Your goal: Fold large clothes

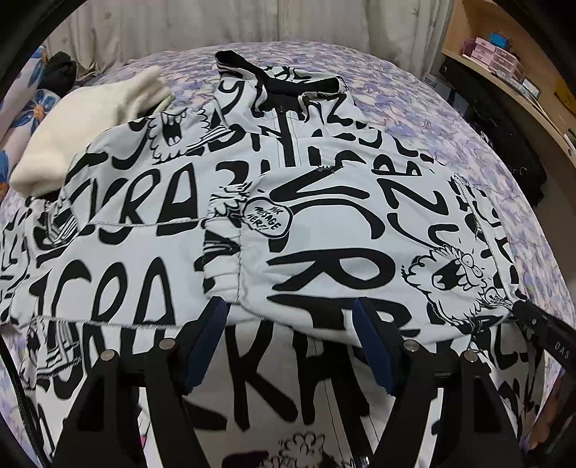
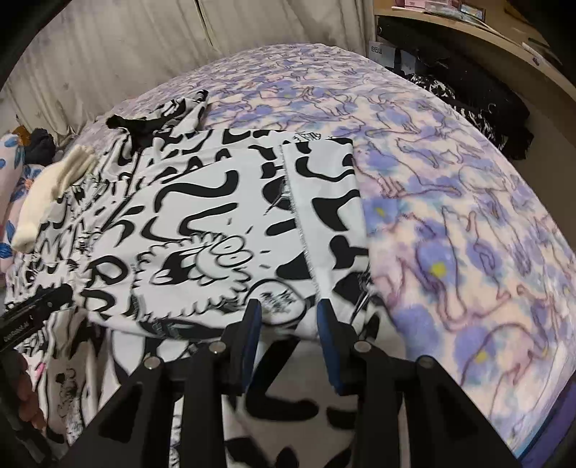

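A large white jacket with black graffiti lettering [image 1: 288,201] lies spread on the bed, collar at the far end, both sleeves folded in over the front. It also shows in the right wrist view [image 2: 201,216]. My left gripper [image 1: 289,316] is open, its blue pads on either side of the near fold of the jacket. My right gripper [image 2: 289,313] is open over the jacket's near right edge, a narrower gap between its pads. Nothing is held in either.
A cream fleece garment [image 1: 90,129] lies at the jacket's far left. The bed has a purple floral blanket [image 2: 468,234]. Curtains [image 1: 216,21] hang behind. A wooden desk [image 1: 522,93] with boxes and dark bags stands at the right.
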Demonstrator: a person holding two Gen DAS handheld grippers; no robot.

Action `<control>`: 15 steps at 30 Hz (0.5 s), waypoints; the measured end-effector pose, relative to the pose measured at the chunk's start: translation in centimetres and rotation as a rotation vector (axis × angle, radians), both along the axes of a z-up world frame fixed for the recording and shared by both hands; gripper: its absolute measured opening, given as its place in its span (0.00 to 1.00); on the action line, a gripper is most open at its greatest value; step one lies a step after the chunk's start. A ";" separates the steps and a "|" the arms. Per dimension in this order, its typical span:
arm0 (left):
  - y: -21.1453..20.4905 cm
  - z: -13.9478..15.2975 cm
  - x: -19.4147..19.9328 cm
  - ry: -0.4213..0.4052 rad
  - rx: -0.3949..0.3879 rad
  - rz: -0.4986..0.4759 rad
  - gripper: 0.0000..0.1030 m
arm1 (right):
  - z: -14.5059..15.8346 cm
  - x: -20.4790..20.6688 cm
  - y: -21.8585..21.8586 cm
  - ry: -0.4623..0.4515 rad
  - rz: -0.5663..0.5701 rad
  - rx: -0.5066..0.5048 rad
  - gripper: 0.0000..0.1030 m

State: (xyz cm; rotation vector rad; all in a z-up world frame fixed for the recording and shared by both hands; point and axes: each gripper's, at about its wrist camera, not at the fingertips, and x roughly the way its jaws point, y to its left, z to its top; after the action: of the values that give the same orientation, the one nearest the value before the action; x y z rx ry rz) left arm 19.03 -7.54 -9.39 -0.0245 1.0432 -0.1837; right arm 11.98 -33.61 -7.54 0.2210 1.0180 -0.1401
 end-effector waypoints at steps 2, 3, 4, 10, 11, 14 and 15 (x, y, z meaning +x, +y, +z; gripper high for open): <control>0.2 0.3 -0.6 0.000 0.003 0.006 0.69 | 0.0 -0.5 0.4 0.004 -0.001 0.017 0.31; 0.3 0.5 -1.0 0.001 0.004 0.006 0.69 | 0.0 -0.9 0.7 0.006 -0.002 0.018 0.31; 0.4 0.6 -1.4 0.002 0.004 0.006 0.69 | -0.1 -1.2 1.0 0.009 -0.001 0.020 0.31; 0.9 1.2 -4.0 0.015 0.018 0.001 0.69 | -0.3 -3.1 2.6 0.025 0.008 0.078 0.31; 1.0 1.3 -4.6 0.016 0.021 -0.002 0.69 | -0.3 -3.5 2.9 0.026 0.013 0.083 0.31; 1.5 1.7 -6.2 0.021 0.022 -0.009 0.69 | -0.2 -4.6 3.9 0.031 0.029 0.086 0.31; 1.8 1.9 -6.8 0.022 0.024 -0.011 0.69 | -0.1 -5.0 4.3 0.032 0.035 0.083 0.31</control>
State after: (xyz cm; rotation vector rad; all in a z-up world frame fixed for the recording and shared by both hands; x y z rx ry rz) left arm 12.23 -5.78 -7.52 0.0004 1.0676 -0.1810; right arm 7.02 -29.27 -7.61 0.2774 1.0599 -0.0700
